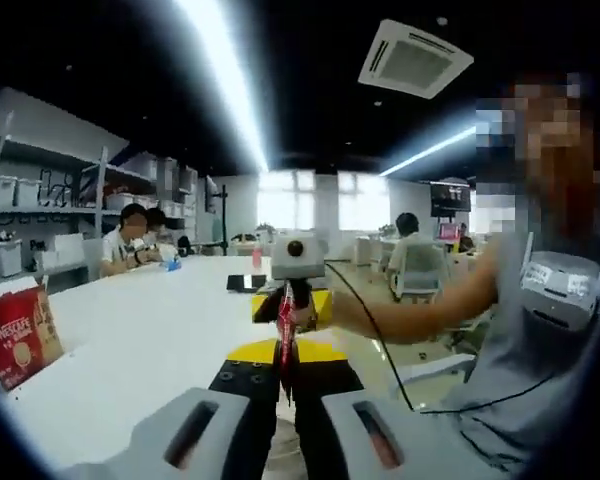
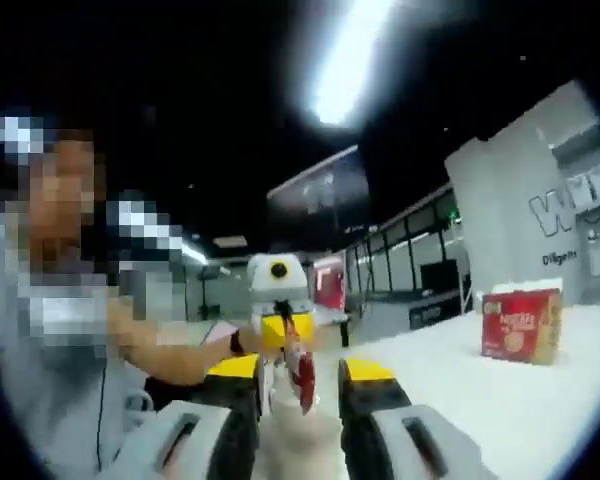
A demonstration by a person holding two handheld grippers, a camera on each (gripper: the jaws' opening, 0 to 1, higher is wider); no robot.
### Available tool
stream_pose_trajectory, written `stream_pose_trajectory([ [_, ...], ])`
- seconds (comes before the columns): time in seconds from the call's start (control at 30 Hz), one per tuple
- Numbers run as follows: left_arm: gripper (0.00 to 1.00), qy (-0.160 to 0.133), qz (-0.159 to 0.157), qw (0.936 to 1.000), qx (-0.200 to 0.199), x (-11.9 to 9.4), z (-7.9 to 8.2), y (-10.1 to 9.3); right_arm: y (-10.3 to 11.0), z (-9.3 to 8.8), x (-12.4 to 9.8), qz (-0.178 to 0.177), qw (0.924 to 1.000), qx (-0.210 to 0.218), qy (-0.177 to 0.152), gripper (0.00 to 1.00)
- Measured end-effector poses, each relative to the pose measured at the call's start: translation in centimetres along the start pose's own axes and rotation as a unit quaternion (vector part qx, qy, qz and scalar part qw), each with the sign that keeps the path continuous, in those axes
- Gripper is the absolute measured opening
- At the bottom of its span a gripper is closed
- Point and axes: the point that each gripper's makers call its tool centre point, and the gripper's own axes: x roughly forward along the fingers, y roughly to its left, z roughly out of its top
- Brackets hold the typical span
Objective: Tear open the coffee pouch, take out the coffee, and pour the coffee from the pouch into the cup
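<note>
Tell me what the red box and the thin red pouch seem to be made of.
The box looks like printed cardboard: flat faces, straight edges, a dull surface. The pouch looks like thin glossy plastic or foil film, probably: it is narrow, slightly crumpled and shiny, and hangs limp between the left gripper and right gripper.

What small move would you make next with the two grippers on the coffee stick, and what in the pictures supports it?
Probably pull the grippers apart to tear the top. The red coffee stick hangs upright between the left gripper and the right gripper, which face each other, both apparently pinching it. It looks unopened, though blur hides its edge.
</note>
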Motion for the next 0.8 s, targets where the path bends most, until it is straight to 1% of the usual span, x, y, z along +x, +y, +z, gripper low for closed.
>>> stream_pose_trajectory([
  [0.03,0.06,-0.008,-0.004,0.9999,-0.005,0.1,0.0,0.0,0.2,0.1,0.2,0.0,0.9999,-0.003,-0.011,0.28],
  [0.13,0.06,-0.02,-0.009,0.9998,-0.004,0.3,0.1,-0.3,0.6,0.7,1.3,-0.008,0.9984,0.001,-0.056,0.23],
  [0.2,0.06,-0.038,-0.01,0.9992,-0.006,0.3,0.5,-0.4,0.8,0.9,1.8,-0.011,0.9975,0.002,-0.07,0.2],
  [0.23,0.06,-0.049,-0.014,0.9987,-0.011,0.2,0.7,-0.4,0.9,1.0,2.1,-0.012,0.9961,0.001,-0.087,0.19],
  [0.27,0.06,-0.056,-0.015,0.9982,-0.014,0.2,0.8,-0.5,0.9,1.0,2.3,-0.012,0.9955,0.005,-0.093,0.18],
  [0.37,0.06,-0.063,-0.016,0.9977,-0.021,0.2,0.5,-0.3,0.6,0.9,2.5,-0.02,0.9931,0.012,-0.115,0.13],
  [0.43,0.06,-0.067,-0.017,0.9973,-0.025,0.2,0.4,-0.2,0.6,0.9,2.4,-0.018,0.9923,0.018,-0.121,0.12],
  [0.5,0.07,-0.068,-0.019,0.9971,-0.03,0.2,0.2,-0.3,0.8,0.7,2.5,-0.018,0.9921,0.023,-0.122,0.11],
  [0.63,0.07,-0.075,-0.024,0.9962,-0.036,0.2,0.3,-0.1,0.7,0.9,2.5,-0.017,0.9923,0.023,-0.121,0.11],
  [0.73,0.08,-0.088,-0.026,0.9949,-0.041,0.4,0.5,-0.1,0.6,1.3,2.6,-0.023,0.9934,0.009,-0.112,0.1],
  [0.8,0.11,-0.094,-0.023,0.9946,-0.039,0.5,0.6,-0.1,0.6,1.5,2.7,-0.026,0.9942,0.001,-0.104,0.1],
])
